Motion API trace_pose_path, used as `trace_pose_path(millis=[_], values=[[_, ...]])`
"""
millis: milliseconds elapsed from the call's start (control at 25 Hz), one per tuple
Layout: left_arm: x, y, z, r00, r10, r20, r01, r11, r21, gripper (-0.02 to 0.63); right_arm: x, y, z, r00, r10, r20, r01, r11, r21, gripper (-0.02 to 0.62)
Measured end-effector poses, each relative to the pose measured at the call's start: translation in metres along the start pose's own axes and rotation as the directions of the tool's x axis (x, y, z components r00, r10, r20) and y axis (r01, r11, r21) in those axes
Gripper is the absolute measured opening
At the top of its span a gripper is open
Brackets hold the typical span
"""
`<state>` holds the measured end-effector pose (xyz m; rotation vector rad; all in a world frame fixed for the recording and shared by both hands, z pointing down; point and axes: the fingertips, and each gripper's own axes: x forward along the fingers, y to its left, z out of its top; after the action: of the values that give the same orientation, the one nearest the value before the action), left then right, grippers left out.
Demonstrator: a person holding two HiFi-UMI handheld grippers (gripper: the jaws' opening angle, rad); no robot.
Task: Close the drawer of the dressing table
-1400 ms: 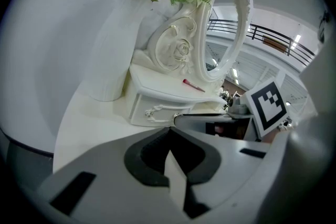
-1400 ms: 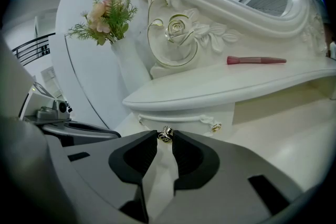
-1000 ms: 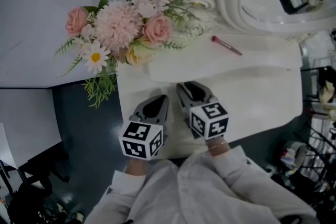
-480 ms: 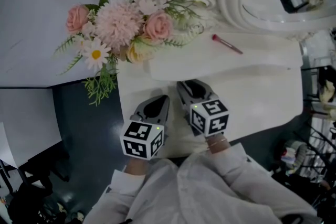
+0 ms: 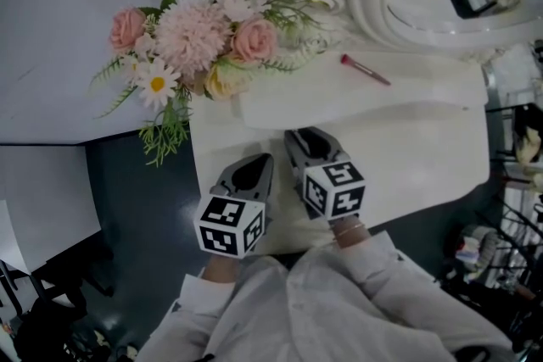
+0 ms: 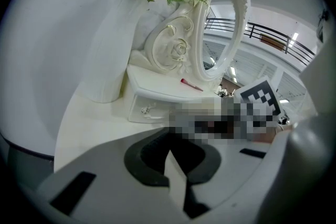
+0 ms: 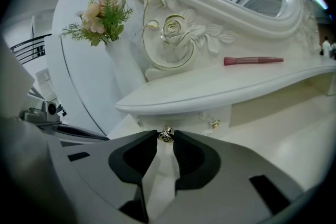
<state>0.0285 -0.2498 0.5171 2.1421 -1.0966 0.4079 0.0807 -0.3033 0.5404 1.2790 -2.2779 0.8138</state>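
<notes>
The right hand-held gripper (image 7: 166, 140), pinching the drawer knob (image 7: 166, 134), has barely edged forward; the drawer (image 7: 184, 119) seems nearly home. The left hand-held gripper (image 6: 169, 151) is closed and empty.

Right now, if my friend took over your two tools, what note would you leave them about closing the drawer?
The left tool is shut and empty, held beside the other one.
The right tool is shut on the drawer knob.
The drawer has its front just under the shelf, where a red stick lies.
Done: the knob is gripped, and the drawer looks pushed in, or nearly.
Left: probably a gentle push to check it is fully in, then let go of the knob.
</notes>
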Motion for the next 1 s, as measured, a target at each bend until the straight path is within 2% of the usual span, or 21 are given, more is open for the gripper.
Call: trace_pose_path(millis=[400,600,1000], values=[[-0.007,-0.006,-0.001,1.000,-0.005,0.010,0.005,1.000,0.015,0.006,-0.013,0.001,0.001,0.999,-0.030,0.025,0.030,1.000,-0.006,0.092],[-0.015,-0.014,0.001,0.999,-0.029,0.036,0.028,0.999,0.018,0.005,-0.025,0.003,-0.001,0.998,-0.028,0.047,0.026,0.999,0.043,0.092],[-0.022,-0.031,0.000,0.998,-0.048,0.031,0.045,0.996,0.075,0.006,-0.062,0.011,0.006,0.993,-0.010,0.117,0.000,0.996,0.087,0.092]])
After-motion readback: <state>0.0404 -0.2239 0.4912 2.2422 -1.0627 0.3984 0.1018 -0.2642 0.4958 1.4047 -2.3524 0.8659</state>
